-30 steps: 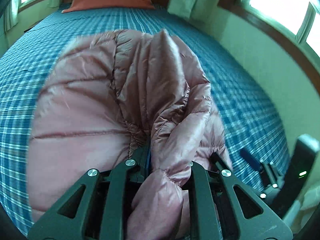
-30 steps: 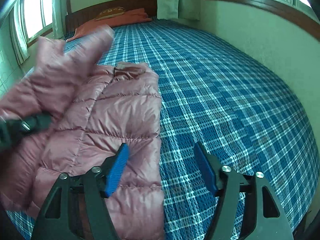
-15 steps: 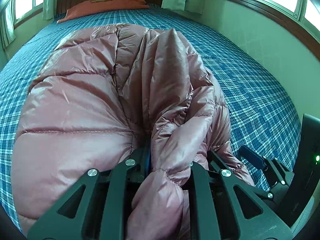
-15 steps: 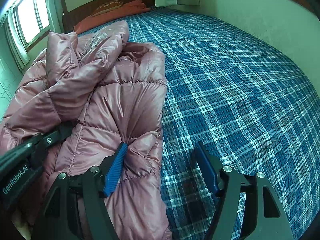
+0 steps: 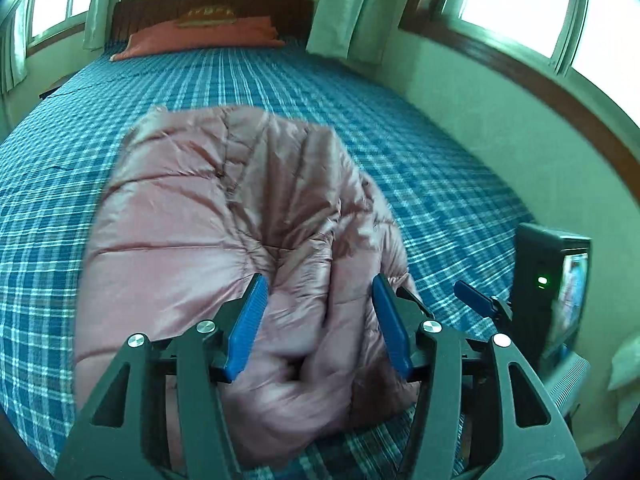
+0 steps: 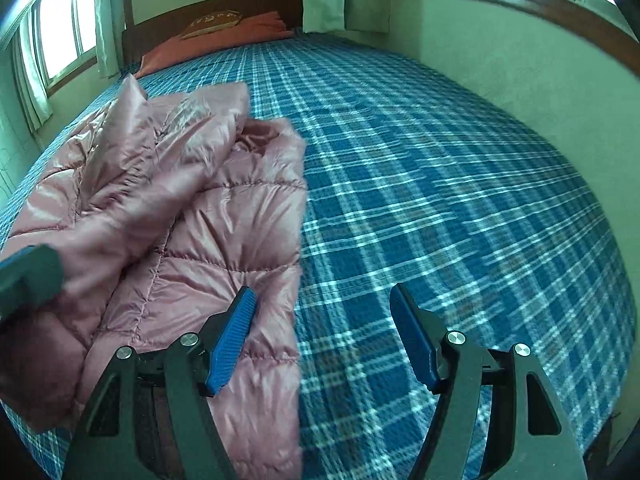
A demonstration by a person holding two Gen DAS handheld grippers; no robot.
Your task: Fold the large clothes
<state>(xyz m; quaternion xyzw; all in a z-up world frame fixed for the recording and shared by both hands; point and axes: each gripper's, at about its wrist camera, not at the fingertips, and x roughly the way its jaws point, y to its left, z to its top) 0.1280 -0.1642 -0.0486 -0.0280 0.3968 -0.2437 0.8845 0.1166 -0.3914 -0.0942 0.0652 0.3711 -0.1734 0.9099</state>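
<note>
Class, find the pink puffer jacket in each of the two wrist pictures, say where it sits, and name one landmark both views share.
Left wrist view: the pink puffer jacket fills the centre and lower middle, bunched on the blue plaid bedspread.
Right wrist view: the jacket lies on the left side, its edge near the picture's middle.
Shared landmark: the orange pillow at the wooden headboard.

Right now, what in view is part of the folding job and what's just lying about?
In the job:
- pink puffer jacket, lying on the bed
- left gripper, jaws just opened, nothing clamped
- right gripper, open

Lying about:
- plaid bedspread
- orange pillow
- curtains
</note>
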